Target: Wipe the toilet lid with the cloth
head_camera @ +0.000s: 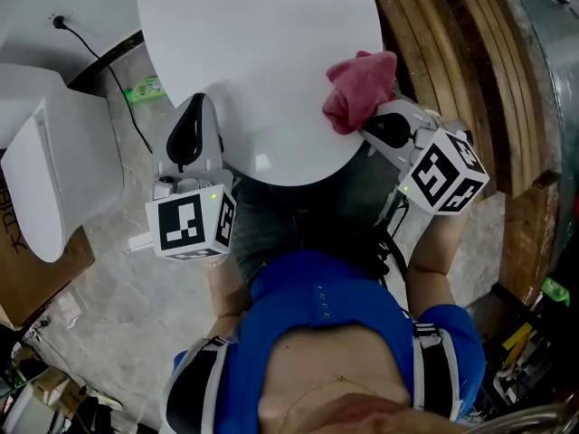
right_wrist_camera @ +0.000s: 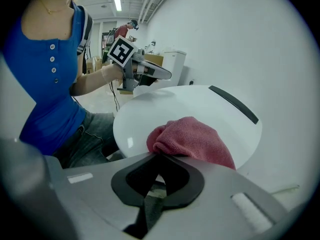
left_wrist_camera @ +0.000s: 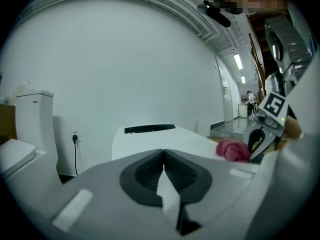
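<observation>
While the right gripper (head_camera: 366, 120) has its jaws clamped on one bunched pink cloth (head_camera: 360, 89) at the right edge of the single toilet lid (head_camera: 253, 52), best to flatten it and sweep leftward in overlapping passes. Left gripper (head_camera: 192, 107): jaws together, empty, beside the lid's near-left rim. Grippers: two.

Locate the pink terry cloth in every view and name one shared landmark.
Head view: pink terry cloth upper right of centre, at the right edge of the white oval toilet lid.
Left gripper view: low, right of centre.
Right gripper view: centre, pinched in the right gripper.
Shared landmark: the lid.
</observation>
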Demonstrator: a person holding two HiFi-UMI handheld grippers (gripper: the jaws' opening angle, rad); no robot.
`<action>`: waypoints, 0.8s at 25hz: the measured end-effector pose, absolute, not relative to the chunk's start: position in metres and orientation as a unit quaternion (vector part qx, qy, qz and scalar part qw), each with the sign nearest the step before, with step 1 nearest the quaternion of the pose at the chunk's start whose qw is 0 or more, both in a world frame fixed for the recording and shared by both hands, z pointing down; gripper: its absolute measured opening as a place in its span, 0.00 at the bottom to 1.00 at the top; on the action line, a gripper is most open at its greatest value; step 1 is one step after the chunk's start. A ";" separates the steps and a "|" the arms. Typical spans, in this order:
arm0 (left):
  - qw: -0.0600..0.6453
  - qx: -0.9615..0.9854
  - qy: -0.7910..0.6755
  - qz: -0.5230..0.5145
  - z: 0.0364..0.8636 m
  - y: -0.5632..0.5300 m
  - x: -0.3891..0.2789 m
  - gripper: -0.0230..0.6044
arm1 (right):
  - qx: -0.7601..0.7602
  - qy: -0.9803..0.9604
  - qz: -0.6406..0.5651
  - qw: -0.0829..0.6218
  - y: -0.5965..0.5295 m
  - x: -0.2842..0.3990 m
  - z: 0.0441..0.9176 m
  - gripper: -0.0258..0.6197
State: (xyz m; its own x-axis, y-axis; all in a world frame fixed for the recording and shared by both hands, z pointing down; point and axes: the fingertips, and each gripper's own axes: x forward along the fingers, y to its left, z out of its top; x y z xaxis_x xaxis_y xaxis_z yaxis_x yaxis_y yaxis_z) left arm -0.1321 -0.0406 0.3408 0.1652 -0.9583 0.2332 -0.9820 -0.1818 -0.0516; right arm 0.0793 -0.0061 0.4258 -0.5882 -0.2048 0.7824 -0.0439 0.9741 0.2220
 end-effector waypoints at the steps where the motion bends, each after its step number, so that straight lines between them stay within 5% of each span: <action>1: 0.054 0.761 -0.637 0.107 0.340 -0.040 -0.132 0.04 | 0.070 -0.886 -0.090 0.449 -0.005 0.079 0.426 0.06; 20: 0.050 0.759 -0.641 0.097 0.333 -0.034 -0.138 0.04 | 0.018 -0.889 -0.065 0.453 0.032 0.061 0.427 0.06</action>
State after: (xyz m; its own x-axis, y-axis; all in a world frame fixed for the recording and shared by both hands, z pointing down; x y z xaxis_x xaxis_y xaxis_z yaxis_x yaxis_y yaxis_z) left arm -0.1375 -0.0337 0.3331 0.1586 -0.9646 0.2107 -0.9838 -0.1724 -0.0488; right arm 0.0611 0.0320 0.4267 -0.5895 -0.0920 0.8025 0.0265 0.9908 0.1331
